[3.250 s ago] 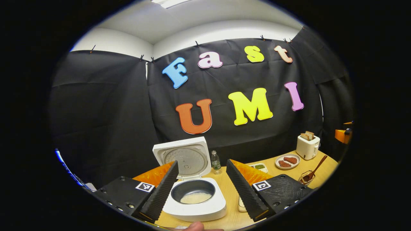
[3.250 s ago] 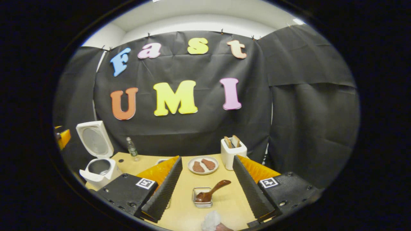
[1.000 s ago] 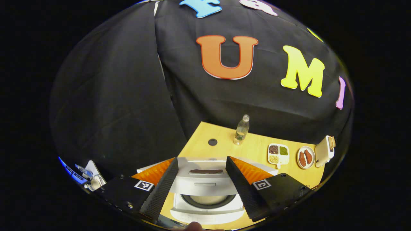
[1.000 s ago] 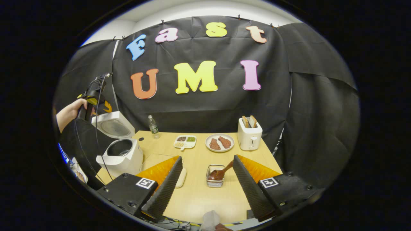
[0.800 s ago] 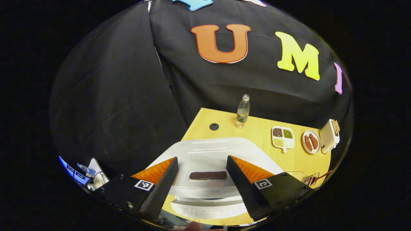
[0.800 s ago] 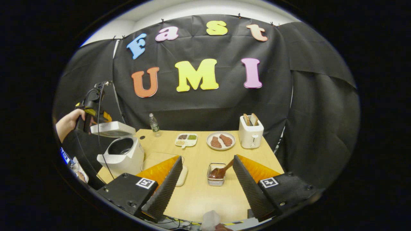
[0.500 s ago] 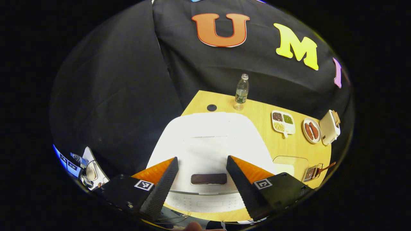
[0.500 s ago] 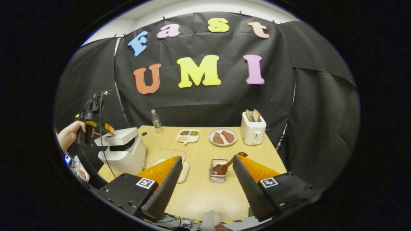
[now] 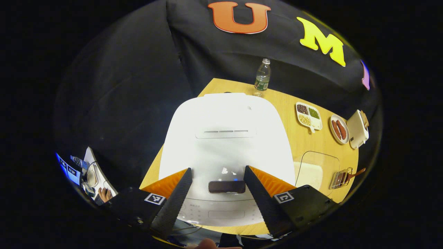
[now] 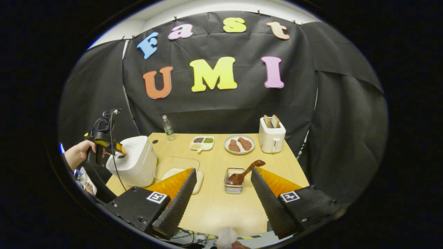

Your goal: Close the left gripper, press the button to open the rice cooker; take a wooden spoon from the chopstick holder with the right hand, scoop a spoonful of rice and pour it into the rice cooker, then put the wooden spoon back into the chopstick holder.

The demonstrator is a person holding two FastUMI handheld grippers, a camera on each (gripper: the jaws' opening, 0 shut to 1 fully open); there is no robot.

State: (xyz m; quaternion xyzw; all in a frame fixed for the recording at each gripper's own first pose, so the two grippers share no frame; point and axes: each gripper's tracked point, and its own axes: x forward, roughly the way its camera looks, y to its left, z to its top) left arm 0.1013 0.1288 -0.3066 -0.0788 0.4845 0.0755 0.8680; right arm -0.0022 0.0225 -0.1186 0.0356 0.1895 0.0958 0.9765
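Hovering spread-open, left tool (image 9: 217, 192) over shut white plastic rice cooker (image 9: 226, 145) at table's (image 9: 304, 145) left edge, right tool (image 10: 223, 192) gaping too; needing stiff dark button (image 9: 226, 186) pressed squarely.

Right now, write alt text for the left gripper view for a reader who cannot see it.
The open left gripper hovers over the closed white rice cooker, its fingers either side of the dark button at the lid's front. The cooker stands on a wooden table with a bottle behind it and a divided tray, plate and toaster to the right.
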